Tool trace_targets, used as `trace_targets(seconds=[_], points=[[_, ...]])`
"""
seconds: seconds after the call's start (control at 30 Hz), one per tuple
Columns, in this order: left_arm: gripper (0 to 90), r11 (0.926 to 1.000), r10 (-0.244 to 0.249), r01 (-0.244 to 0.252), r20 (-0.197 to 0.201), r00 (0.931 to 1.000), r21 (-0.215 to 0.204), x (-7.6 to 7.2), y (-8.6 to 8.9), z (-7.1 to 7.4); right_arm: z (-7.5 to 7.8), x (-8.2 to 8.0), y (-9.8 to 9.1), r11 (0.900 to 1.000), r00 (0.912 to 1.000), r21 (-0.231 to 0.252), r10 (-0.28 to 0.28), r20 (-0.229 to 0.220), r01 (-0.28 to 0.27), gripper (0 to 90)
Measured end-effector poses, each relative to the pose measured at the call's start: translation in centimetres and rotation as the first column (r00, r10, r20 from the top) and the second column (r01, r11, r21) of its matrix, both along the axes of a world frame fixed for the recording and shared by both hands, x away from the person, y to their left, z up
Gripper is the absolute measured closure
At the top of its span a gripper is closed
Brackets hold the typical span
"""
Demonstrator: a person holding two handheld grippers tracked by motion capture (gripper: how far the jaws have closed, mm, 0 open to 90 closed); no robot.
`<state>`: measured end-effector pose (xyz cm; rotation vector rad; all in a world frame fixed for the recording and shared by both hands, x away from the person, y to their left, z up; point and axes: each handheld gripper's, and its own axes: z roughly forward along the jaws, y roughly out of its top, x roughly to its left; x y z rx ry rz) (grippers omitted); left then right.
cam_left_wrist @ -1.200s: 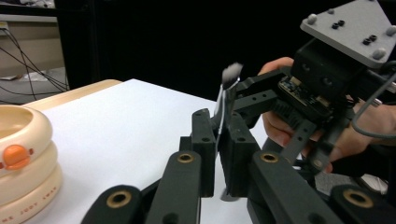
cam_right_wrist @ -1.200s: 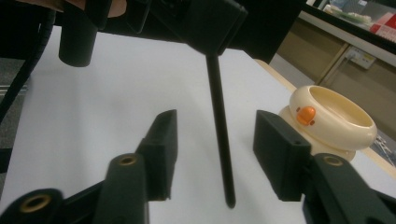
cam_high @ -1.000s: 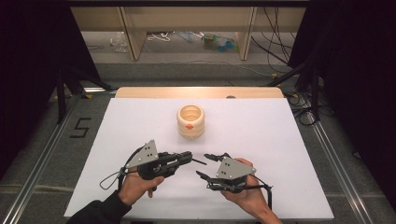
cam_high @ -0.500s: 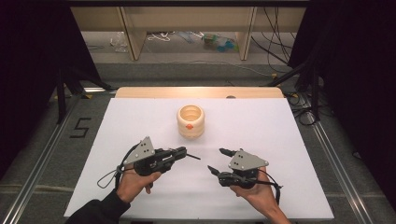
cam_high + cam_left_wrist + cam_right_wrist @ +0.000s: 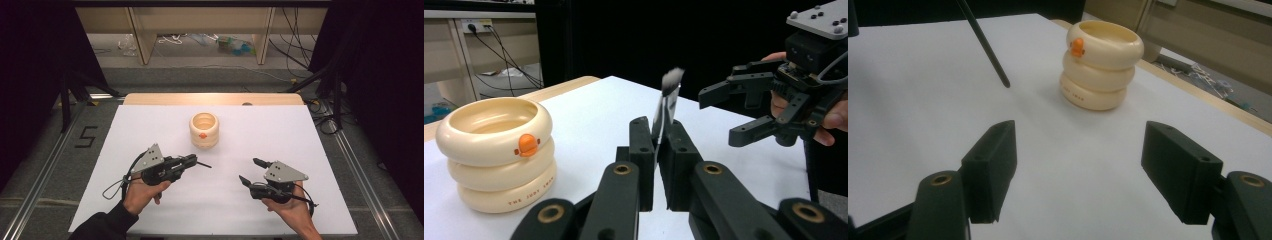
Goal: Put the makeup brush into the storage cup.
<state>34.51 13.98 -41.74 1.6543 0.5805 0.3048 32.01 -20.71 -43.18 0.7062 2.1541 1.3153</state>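
Moved: my right gripper (image 5: pixel 248 171) slid rightward, away from the left.
Right jaws: just been opening, wide, nothing between.
Left gripper (image 5: pixel 192 160): clamps one brush (image 5: pixel 667 102).
Cups: one cream ringed cup (image 5: pixel 204 130).

Overhead view and both gripper views share the cup (image 5: pixel 204 130).

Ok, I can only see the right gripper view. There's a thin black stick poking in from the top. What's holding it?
Observer: The left gripper is. In the left gripper view its jaws are shut tight on the thin black stick.
Operator: And the cream ringed cup with the orange beak, is anything inside it?
Observer: From the high view you can look straight down into it, and it looks empty.
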Motion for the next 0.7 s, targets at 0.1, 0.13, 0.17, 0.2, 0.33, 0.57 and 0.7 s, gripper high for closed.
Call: trace_targets(seconds=[0.1,0.13,0.17,0.2,0.33,0.57,0.7], points=[[84.9,1.0000,0.005,-0.005,0.010,0.9999,0.007,0.2,0.2,0.0,0.0,-0.1,-0.4,1.0000,1.0000,0.000,-0.009,0.001,0.009,30.2],[84.8,1.0000,0.006,-0.006,0.009,0.9999,0.006,0.2,0.2,0.0,-0.1,-0.2,-0.5,0.9999,0.9999,0.004,-0.013,0.002,0.013,30.2],[84.8,0.9999,0.010,-0.010,0.007,0.9999,0.005,0.2,0.2,0.0,-0.1,-0.2,-0.6,0.9999,0.9999,0.004,-0.015,0.000,0.015,30.1],[84.9,0.9999,0.010,-0.010,0.009,0.9999,0.007,0.3,0.3,0.0,-0.1,-0.3,-0.8,0.9998,0.9998,0.003,-0.020,-0.006,0.020,30.1],[84.8,0.9998,0.017,-0.017,0.007,0.9998,0.007,0.4,0.4,0.1,-0.3,-0.4,-1.5,0.9996,0.9994,0.003,-0.029,-0.016,0.029,30.1],[84.9,0.9996,0.026,-0.026,0.010,0.9996,0.008,0.8,0.7,0.3,-0.5,-0.6,-2.2,0.9988,0.9987,0.007,-0.048,-0.018,0.048,27.1],[84.8,0.9993,0.037,-0.037,0.008,0.9993,0.003,1.1,0.9,0.4,-0.7,-0.9,-2.5,0.9982,0.9977,0.003,-0.060,-0.031,0.060,26.6]])
